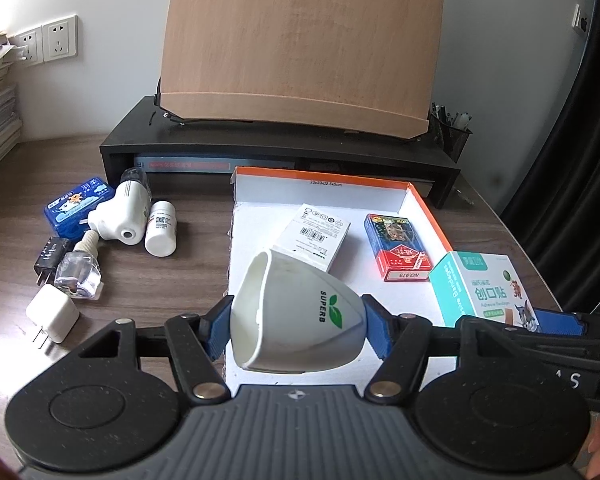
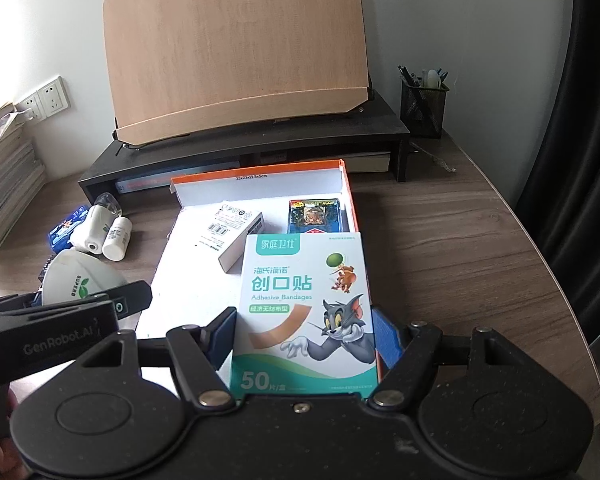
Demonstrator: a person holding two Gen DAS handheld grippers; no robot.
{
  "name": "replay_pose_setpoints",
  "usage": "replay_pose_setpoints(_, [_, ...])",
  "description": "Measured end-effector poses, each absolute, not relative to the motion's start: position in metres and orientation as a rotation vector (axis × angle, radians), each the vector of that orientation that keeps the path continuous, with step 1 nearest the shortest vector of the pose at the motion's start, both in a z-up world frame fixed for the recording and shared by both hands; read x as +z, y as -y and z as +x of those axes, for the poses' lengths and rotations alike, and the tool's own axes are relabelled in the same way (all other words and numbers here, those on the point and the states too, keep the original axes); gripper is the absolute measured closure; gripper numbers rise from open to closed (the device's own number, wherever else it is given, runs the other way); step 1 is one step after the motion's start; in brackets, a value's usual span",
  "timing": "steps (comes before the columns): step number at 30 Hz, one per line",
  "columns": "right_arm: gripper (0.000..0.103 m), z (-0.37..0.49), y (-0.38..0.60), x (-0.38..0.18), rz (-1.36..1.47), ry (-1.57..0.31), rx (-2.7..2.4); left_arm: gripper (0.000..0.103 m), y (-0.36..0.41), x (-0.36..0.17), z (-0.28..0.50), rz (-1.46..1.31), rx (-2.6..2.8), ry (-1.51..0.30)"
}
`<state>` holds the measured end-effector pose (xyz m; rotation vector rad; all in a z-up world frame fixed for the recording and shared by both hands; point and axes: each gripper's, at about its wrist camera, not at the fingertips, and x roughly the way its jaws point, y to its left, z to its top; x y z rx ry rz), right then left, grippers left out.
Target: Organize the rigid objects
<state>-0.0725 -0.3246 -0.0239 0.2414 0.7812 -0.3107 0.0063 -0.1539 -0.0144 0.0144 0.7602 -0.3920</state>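
Place: a study corner at a desk.
Desk: a brown wood desk (image 2: 460, 248) by a white wall.
Signs: a black shelf stand (image 1: 260, 152), a pen cup (image 2: 424, 108), stacked books (image 2: 4, 176), wall sockets (image 1: 46, 42).

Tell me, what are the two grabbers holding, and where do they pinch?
The left gripper pinches the white cup across its rim and base. The right gripper pinches the bandage box by its two side edges.

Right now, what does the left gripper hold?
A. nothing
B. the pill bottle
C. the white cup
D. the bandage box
C: the left gripper has its blue pads pressed on both sides of the white cup, while the bandage box sits in the right gripper.
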Motion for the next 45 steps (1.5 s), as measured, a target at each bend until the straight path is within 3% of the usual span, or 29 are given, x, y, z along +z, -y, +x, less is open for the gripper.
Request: replay_pose_setpoints(45, [0.019,-0.031,0.311,-0.041,0.229,-0.844,-0.328,0.036,0.147,-0.022,0.041,0.016,-0.419,-0.793])
